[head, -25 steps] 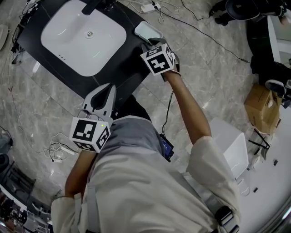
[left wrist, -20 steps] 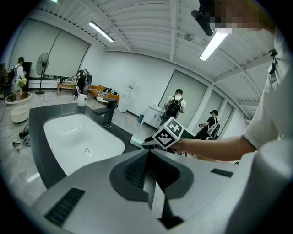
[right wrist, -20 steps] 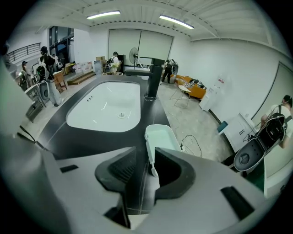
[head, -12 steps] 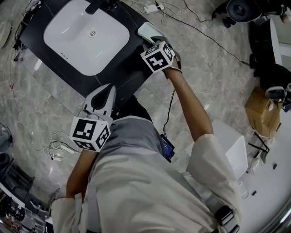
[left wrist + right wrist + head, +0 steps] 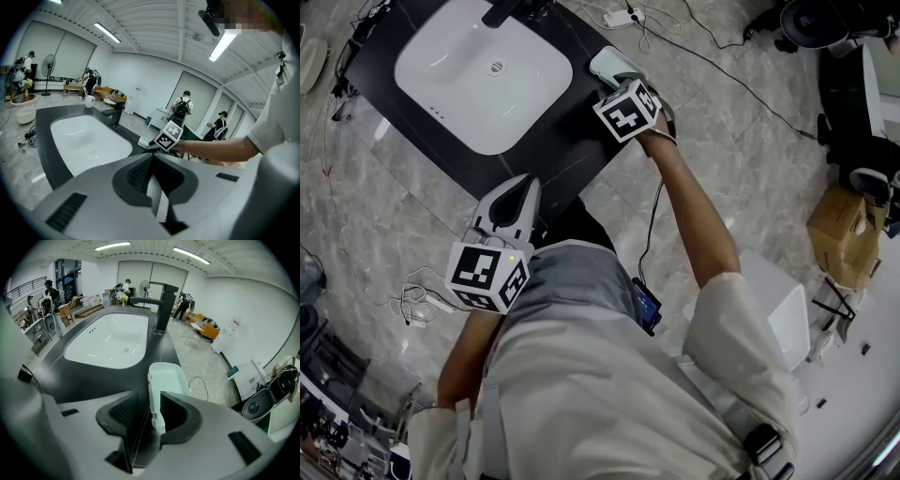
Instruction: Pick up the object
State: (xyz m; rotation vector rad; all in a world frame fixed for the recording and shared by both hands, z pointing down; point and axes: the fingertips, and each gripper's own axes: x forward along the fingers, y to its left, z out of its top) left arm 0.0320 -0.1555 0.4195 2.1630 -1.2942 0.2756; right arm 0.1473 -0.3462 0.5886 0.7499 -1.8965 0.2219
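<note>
A pale mint tray [image 5: 614, 64] [image 5: 168, 378] lies on the right end of the black counter [image 5: 553, 141]; the left gripper view shows it small [image 5: 144, 140]. My right gripper [image 5: 621, 84] [image 5: 149, 395] points steeply down at the tray's near end. Its jaws have just been opening and stand open, with the tray's left wall between them and a gap on the left side. My left gripper [image 5: 523, 180] [image 5: 152, 157] hangs by the counter's near edge, shut and holding nothing.
A white sink [image 5: 478, 84] [image 5: 110, 341] fills the counter's middle, with a black faucet [image 5: 161, 305] behind it. Cables [image 5: 422, 305] lie on the marble floor. A cardboard box [image 5: 844, 225] and a white box [image 5: 783, 305] stand at the right. People stand in the background.
The right gripper's marker cube has edged a little closer to the tray. The left gripper has kept still.
</note>
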